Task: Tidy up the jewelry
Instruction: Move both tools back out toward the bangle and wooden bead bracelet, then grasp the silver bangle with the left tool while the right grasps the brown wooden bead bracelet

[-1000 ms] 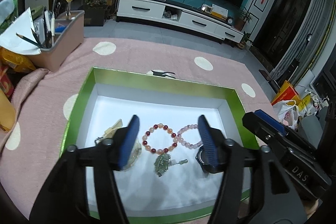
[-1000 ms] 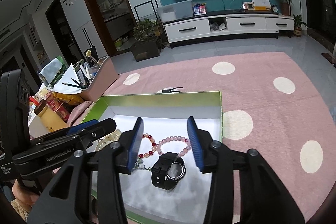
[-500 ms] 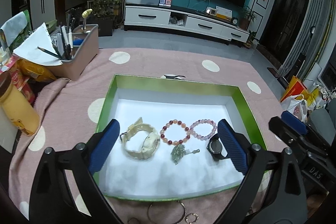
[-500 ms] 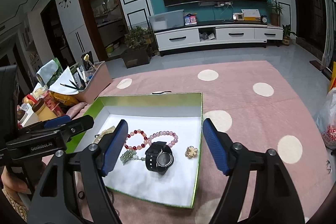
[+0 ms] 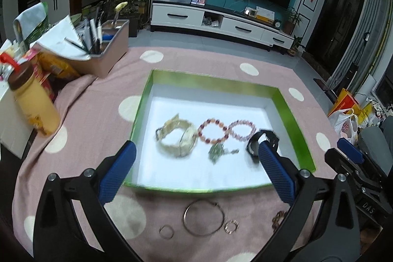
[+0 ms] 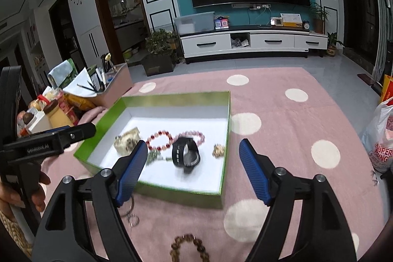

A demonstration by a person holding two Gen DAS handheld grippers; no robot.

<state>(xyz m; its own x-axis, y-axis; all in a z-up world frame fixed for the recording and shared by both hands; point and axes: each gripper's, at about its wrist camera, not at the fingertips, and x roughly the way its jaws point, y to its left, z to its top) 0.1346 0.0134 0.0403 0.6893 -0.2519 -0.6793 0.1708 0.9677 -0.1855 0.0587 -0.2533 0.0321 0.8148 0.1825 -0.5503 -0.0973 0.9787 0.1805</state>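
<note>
A green box (image 5: 285, 100) with a white floor sits on the pink spotted cloth. In it lie a pale bangle (image 5: 177, 141), a red bead bracelet (image 5: 212, 133), a pink bead bracelet (image 5: 242, 131), a green pendant (image 5: 216, 153), a black watch (image 6: 185, 154) and a gold brooch (image 6: 218, 150). In front of the box lie a metal hoop (image 5: 203, 217), two small rings (image 5: 166, 231) and a brown bead bracelet (image 6: 189, 247). My left gripper (image 5: 195, 171) is open and empty over the box's near edge. My right gripper (image 6: 194, 171) is open and empty there too.
A pink bin of pens and papers (image 5: 98, 53), a yellow jar (image 5: 34, 107) and snack packs stand at the far left. A plastic bag (image 6: 383, 139) lies at the right. The box's near wall (image 6: 172, 193) stands between the loose jewelry and the box floor.
Both grippers have opened wide and drawn back toward me from over the box. The loose hoop, rings and brown bracelet in front of the box have come into view.
</note>
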